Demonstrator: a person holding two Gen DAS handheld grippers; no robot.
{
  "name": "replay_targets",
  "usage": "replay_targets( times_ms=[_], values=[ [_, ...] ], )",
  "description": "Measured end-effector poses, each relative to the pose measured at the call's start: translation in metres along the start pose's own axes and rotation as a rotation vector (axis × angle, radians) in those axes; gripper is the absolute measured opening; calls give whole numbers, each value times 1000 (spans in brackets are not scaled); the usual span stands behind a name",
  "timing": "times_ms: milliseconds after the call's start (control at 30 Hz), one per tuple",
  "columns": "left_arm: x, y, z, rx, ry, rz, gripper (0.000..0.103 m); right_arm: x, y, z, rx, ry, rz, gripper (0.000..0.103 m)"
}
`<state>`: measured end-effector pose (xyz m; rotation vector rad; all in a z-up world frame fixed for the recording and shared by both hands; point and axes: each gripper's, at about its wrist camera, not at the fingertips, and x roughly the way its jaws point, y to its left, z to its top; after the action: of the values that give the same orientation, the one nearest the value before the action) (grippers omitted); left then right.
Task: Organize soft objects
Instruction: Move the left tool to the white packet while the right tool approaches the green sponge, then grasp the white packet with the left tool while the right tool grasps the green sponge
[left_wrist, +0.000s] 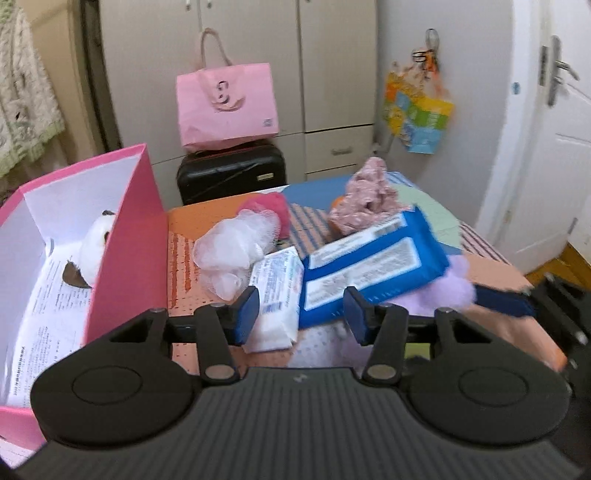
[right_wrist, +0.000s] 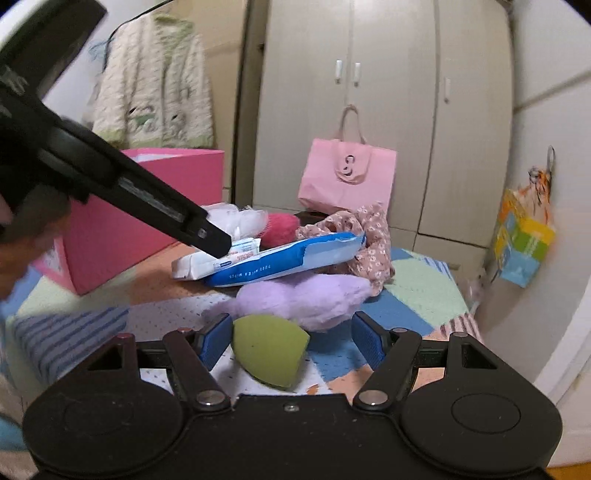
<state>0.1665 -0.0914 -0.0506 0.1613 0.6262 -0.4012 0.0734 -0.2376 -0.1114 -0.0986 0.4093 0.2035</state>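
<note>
Two packs sit ahead of my left gripper (left_wrist: 301, 312) in the left wrist view: white wipes pack (left_wrist: 277, 295) between the fingers, blue wipes pack (left_wrist: 373, 264) overlapping the right pad. Fingers apart; contact with the white pack looks likely, but blur hides it. Pink box (left_wrist: 125, 236) at left holds a plush toy (left_wrist: 98, 240).

Right wrist view: right gripper (right_wrist: 291, 341) fingers wide apart, green sponge (right_wrist: 269, 354) between them, purple plush (right_wrist: 306, 297) just beyond.
</note>
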Motion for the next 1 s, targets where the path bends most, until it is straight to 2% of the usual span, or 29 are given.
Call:
replay_targets(
  times_ms=[167, 267, 367, 467, 600, 667, 767, 800, 867, 1000],
  values=[
    [22, 9, 4, -66, 32, -29, 49, 1, 1, -6, 86, 10, 14, 76],
    [26, 12, 7, -94, 19, -30, 49, 1, 3, -9, 115, 5, 23, 76],
    [36, 16, 10, -130, 43, -2, 51, 6, 7, -15, 109, 18, 25, 76],
    [47, 27, 10, -204, 73, -17, 53, 8, 10, -21, 100, 9, -2, 76],
    [53, 30, 8, -222, 70, -10, 53, 6, 11, -22, 109, -14, 29, 75],
    [54, 30, 7, -231, 68, -11, 55, 7, 13, -21, 113, -20, 33, 71],
    [60, 32, 3, -244, 50, -8, 60, 11, 14, -22, 115, -26, 8, 60],
    [61, 30, 2, -229, 45, 22, 60, 11, 14, -23, 112, -29, -3, 54],
    [62, 30, 2, -218, 44, 41, 60, 11, 13, -24, 110, -35, -10, 53],
    [61, 30, 1, -246, 54, 33, 60, 11, 12, -26, 110, -43, -6, 53]
  ],
)
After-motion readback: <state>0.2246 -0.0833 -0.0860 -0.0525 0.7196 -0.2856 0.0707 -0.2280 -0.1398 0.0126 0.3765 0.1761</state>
